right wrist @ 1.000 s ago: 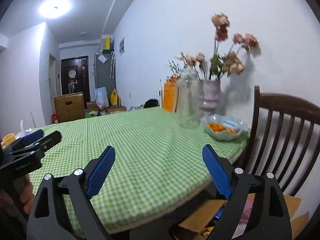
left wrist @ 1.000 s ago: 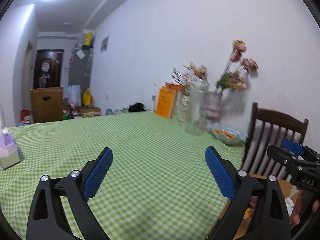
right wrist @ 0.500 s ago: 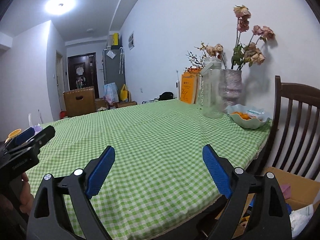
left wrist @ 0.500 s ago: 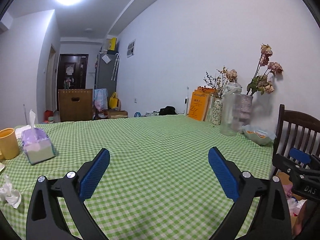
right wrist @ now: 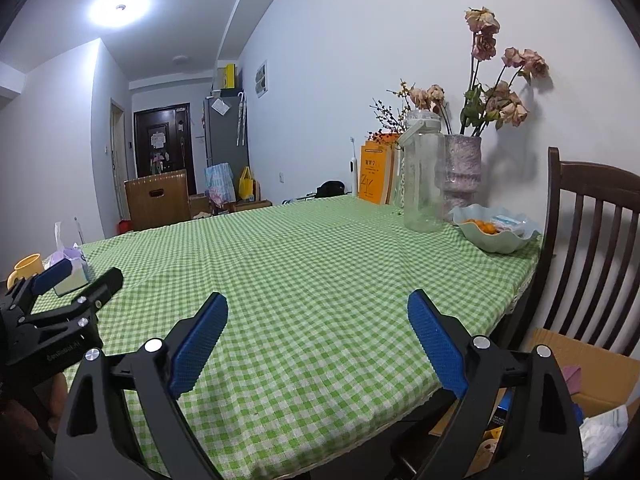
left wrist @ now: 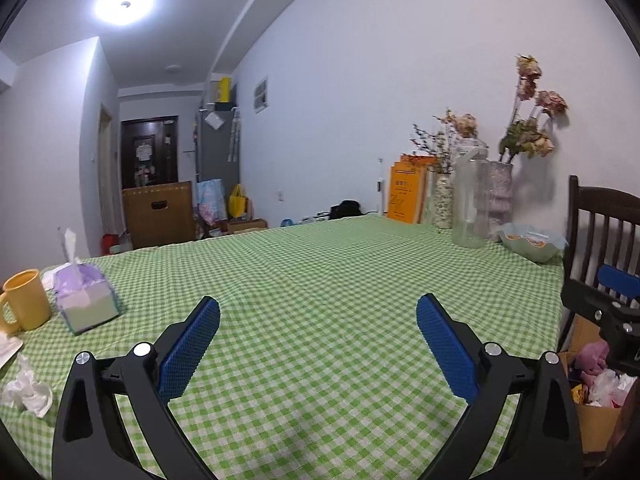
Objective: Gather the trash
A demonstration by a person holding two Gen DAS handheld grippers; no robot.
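A crumpled white tissue [left wrist: 27, 390] lies on the green checked tablecloth [left wrist: 320, 280] at the far left, just left of my left gripper [left wrist: 318, 344]. That gripper is open and empty over the table. My right gripper [right wrist: 318, 340] is open and empty over the table's near right part. A cardboard box [right wrist: 592, 376] with trash in it stands on the floor past the table's right edge; it also shows in the left wrist view [left wrist: 596, 396]. The left gripper shows at the left of the right wrist view [right wrist: 76, 280].
A yellow mug [left wrist: 24, 304] and a purple tissue pack [left wrist: 86, 300] stand at the left. A clear jar [right wrist: 424, 184], vases of dried flowers [right wrist: 462, 176] and a bowl of snacks [right wrist: 496, 230] stand at the far right. A dark wooden chair [right wrist: 592, 248] stands at the table's right end.
Both views have swung left. The mug, tissue pack and crumpled tissue came into the left wrist view. Both grippers stayed open.
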